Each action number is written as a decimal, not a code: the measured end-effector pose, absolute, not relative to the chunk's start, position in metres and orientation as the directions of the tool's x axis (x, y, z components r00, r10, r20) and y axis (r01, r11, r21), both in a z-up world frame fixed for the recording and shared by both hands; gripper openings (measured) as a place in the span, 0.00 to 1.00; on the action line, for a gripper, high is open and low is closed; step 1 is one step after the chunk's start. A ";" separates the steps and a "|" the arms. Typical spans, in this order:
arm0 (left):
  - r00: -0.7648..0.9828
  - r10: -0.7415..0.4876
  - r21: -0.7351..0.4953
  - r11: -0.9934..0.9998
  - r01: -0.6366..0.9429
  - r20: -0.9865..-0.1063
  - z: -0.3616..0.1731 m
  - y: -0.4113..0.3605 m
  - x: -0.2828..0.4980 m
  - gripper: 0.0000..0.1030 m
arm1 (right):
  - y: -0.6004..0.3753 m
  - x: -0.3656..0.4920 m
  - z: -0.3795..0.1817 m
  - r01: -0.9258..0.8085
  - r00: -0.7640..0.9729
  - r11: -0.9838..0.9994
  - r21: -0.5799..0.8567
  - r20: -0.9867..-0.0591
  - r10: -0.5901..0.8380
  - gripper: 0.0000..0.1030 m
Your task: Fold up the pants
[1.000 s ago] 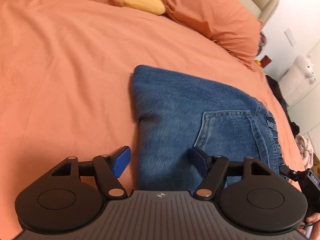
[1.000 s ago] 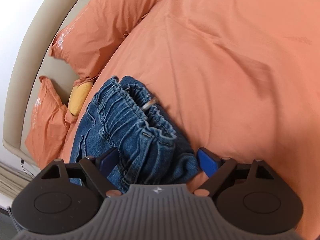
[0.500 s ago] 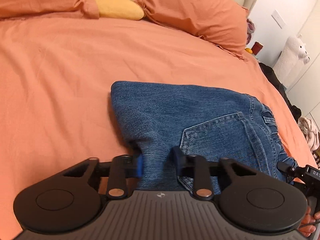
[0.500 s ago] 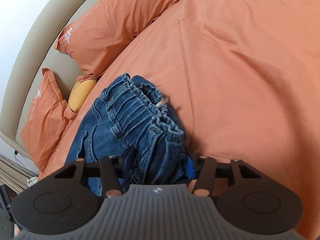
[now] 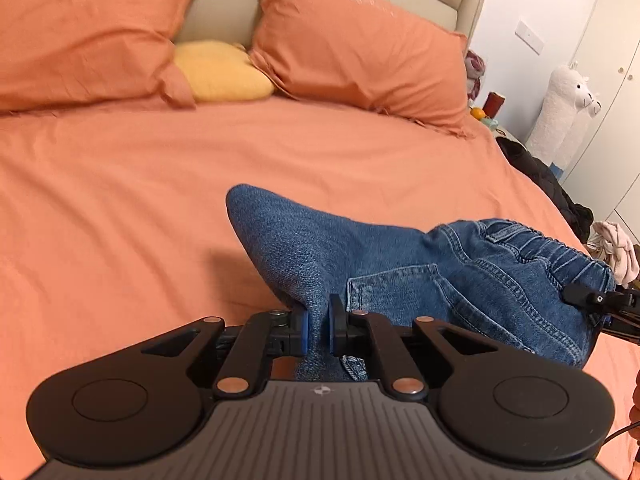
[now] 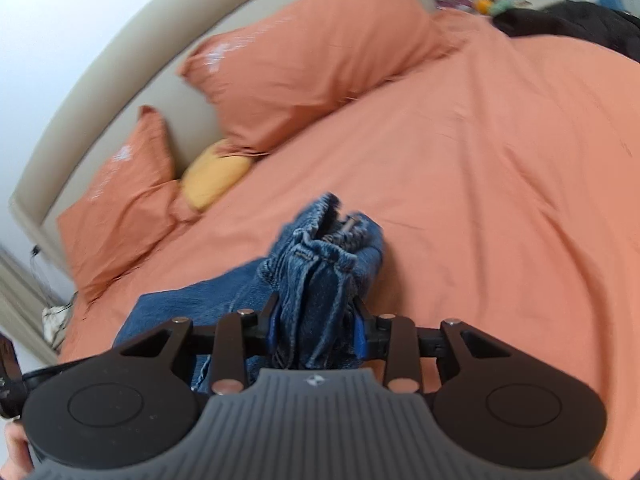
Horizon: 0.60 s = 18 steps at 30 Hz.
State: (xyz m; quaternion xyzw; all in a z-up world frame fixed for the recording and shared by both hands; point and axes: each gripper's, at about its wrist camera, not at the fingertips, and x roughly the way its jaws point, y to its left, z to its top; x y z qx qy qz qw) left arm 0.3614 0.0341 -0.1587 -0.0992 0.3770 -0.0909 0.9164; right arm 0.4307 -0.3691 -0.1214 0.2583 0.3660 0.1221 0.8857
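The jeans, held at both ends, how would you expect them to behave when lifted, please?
The jeans will probably sag: they already droop between the left tongs and the right tongs, both closing on denim. The bunched waistband looks thick, so it seems unlikely to slip.

left gripper [image 5: 319, 328]: tilted downward, jaws closing on jeans [image 5: 420, 280] fold | right gripper [image 6: 316, 334]: tilted downward; jaws closing on bunched waistband

Each tongs [image 5: 318, 330] [image 6: 316, 330] unit is matte black: two round discs at seven and five o'clock, angular link arms pinned with copper-coloured rivets, and blue pads [image 5: 305, 332] on the fingertips. A grey ribbed housing with a small round emblem fills six o'clock.
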 end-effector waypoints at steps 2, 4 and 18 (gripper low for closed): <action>0.710 -0.212 -0.218 0.972 0.084 -0.672 -0.144 0.056 0.350 0.09 | -0.350 0.422 -0.111 -0.056 0.698 0.821 0.568 -0.565 0.439 0.30; 0.719 -0.176 -0.180 0.981 0.072 -0.672 -0.128 0.082 0.335 0.09 | -0.325 0.412 -0.103 -0.095 0.690 0.803 0.588 -0.543 0.480 0.30; 0.660 0.049 0.011 0.998 -0.062 -0.750 -0.111 0.267 0.239 0.09 | -0.086 0.324 -0.108 -0.255 0.540 0.730 0.635 -0.532 0.652 0.30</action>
